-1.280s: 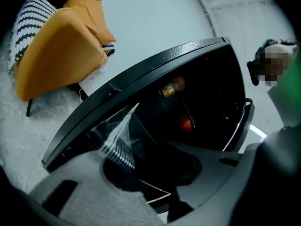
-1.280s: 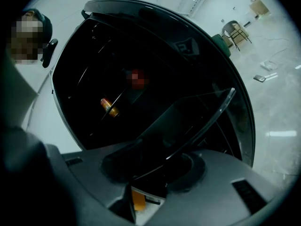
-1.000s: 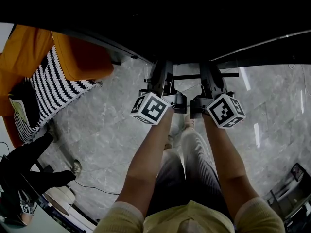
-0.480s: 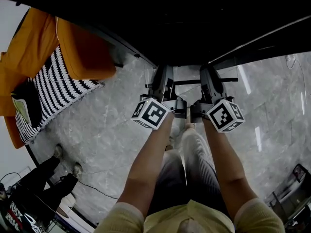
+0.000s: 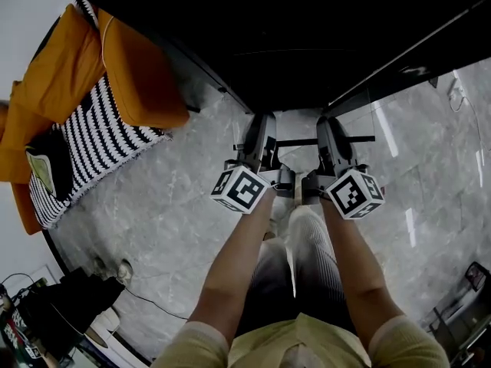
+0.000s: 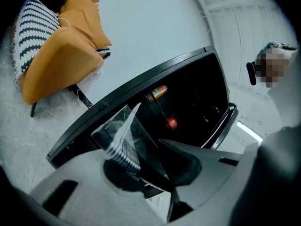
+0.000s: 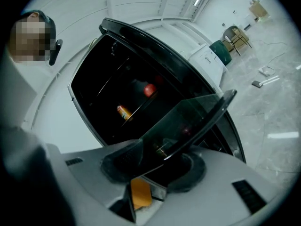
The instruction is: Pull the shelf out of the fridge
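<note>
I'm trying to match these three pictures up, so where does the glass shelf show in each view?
Head view: glass shelf, a thin dark bar across the centre, just below the black fridge.
Left gripper view: shelf at lower centre-left, a clear pane between the jaws.
Right gripper view: shelf at lower centre-right, a tinted pane slanting up from the jaws.
Shared landmark: the black fridge behind it.

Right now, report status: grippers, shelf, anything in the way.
Left gripper and right gripper both shut on the glass shelf, near edge. It sits out in front of the open fridge. Nothing seen in the way; orange chair off left.
</note>
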The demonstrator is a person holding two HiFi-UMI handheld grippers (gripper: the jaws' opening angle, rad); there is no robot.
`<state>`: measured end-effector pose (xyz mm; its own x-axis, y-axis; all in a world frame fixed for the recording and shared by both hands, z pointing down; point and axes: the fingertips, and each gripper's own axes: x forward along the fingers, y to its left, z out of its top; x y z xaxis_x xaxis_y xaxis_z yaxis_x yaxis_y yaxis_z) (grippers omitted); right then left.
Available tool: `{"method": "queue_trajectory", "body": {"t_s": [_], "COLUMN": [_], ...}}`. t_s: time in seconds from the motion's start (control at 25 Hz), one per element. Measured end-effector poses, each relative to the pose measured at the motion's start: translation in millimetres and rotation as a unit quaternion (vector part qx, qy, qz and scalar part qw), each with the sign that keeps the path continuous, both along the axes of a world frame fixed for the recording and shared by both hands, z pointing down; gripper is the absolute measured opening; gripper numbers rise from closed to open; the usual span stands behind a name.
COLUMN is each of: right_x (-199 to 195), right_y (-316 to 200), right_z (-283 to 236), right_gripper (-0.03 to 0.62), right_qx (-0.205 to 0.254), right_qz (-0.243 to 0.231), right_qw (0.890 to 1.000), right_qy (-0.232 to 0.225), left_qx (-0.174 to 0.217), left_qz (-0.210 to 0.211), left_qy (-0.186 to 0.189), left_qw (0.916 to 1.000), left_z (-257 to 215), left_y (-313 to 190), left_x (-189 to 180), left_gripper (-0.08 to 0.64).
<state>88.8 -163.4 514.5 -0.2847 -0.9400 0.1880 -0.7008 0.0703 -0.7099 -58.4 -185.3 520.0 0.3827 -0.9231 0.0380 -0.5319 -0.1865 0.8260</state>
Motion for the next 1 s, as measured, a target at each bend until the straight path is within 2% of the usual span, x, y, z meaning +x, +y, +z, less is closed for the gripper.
{"method": "queue_trajectory", "body": {"t_s": [1.0], "right_x": [-7.1], "right_y": [70.5], "right_z": [-88.9], "right_gripper": [0.153], "right_qx": [0.003], "right_qz": [-0.02], "right_qw": [1.0], "right_qy": [0.012], "left_qx": [-0.006], "left_qz": [-0.001], "left_qy": [0.009], "left_qw": [0.9999], "left_z": [-83.8], "left_y": [73.4], "left_x": [-6.1], "left_gripper": [0.103]}}
